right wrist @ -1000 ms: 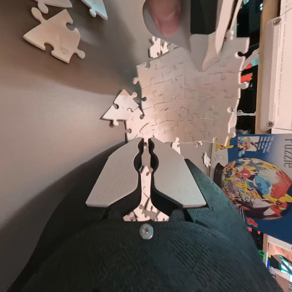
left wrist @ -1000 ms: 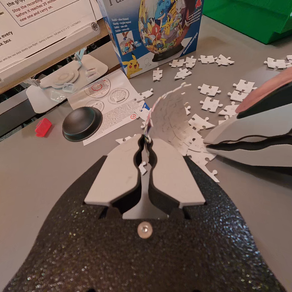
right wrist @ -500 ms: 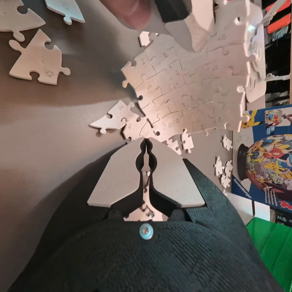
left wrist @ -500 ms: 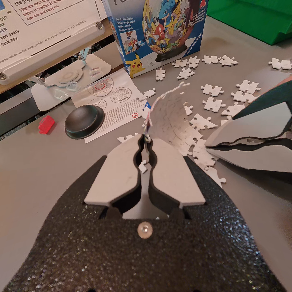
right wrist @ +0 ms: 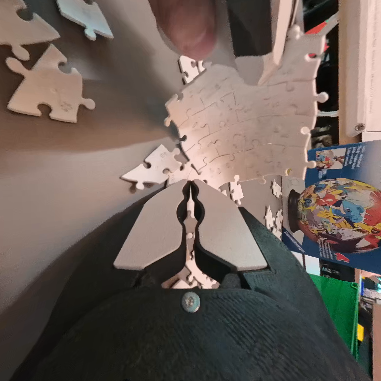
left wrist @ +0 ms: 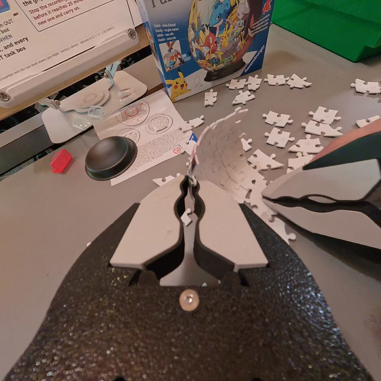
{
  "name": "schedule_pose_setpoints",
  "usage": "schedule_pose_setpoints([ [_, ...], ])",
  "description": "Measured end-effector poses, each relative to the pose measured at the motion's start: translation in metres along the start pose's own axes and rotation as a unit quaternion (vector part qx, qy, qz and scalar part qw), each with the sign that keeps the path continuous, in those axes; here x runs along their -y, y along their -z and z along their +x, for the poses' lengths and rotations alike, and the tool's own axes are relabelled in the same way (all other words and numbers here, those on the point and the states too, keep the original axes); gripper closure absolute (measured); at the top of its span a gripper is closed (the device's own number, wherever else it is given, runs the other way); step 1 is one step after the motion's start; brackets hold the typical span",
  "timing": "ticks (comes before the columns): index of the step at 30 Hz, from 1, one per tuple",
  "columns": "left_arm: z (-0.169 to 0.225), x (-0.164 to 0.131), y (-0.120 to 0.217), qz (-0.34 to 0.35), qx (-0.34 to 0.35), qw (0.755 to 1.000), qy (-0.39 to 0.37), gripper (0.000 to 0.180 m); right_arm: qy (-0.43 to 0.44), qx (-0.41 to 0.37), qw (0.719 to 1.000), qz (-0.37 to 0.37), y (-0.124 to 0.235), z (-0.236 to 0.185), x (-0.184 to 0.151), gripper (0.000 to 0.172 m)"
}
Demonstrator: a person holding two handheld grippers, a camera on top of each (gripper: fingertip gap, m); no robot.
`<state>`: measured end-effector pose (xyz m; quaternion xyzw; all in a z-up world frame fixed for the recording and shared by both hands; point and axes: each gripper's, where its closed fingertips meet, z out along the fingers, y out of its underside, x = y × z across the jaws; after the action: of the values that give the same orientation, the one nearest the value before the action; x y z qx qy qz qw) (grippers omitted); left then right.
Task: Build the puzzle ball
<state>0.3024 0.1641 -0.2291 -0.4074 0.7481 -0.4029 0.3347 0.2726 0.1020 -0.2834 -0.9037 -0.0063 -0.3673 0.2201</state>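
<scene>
Pinching the curved puzzle shell (left wrist: 222,152), left hand-held gripper (left wrist: 190,181) points forward; right hand-held gripper (right wrist: 190,183) pressed together.

Data-recording workstation in lab or office being indicated. Grey table (left wrist: 51,216) being used as work surface. Framed instruction sheet (left wrist: 61,31) being propped on white stand (left wrist: 90,107) behind puzzle box (left wrist: 206,45); green bin (left wrist: 329,26) being kept right of box; cluttered shelving (right wrist: 327,127) being glimpsed beyond box. Loose puzzle pieces (left wrist: 278,138) being spread in front of box.
</scene>
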Motion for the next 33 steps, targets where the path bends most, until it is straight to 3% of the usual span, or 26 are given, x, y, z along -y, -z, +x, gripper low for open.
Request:
schedule_pose_setpoints([
  [1, 0.0, 0.001, 0.001, 0.003, 0.002, 1.0, 0.001, 0.179, -0.003, -0.003, 1.0, -0.001, 0.0, 0.0, 0.0, 0.171],
  [9, 0.0, 0.0, 0.004, 0.007, 0.016, 1.0, 0.012, 0.179, -0.079, -0.015, 0.997, -0.016, 0.0, 0.005, -0.003, 0.172],
  [15, 0.001, -0.009, 0.004, -0.008, 0.015, 0.998, 0.064, 0.178, -0.13, -0.028, 0.991, -0.031, -0.002, 0.009, -0.004, 0.172],
  [27, -0.004, -0.018, 0.013, 0.001, 0.04, 0.995, 0.092, 0.178, -0.145, -0.006, 0.989, 0.022, 0.007, 0.008, -0.001, 0.16],
  [33, -0.003, -0.013, 0.019, 0.025, 0.059, 0.993, 0.096, 0.179, -0.189, 0.013, 0.982, 0.026, 0.006, 0.012, -0.001, 0.163],
])
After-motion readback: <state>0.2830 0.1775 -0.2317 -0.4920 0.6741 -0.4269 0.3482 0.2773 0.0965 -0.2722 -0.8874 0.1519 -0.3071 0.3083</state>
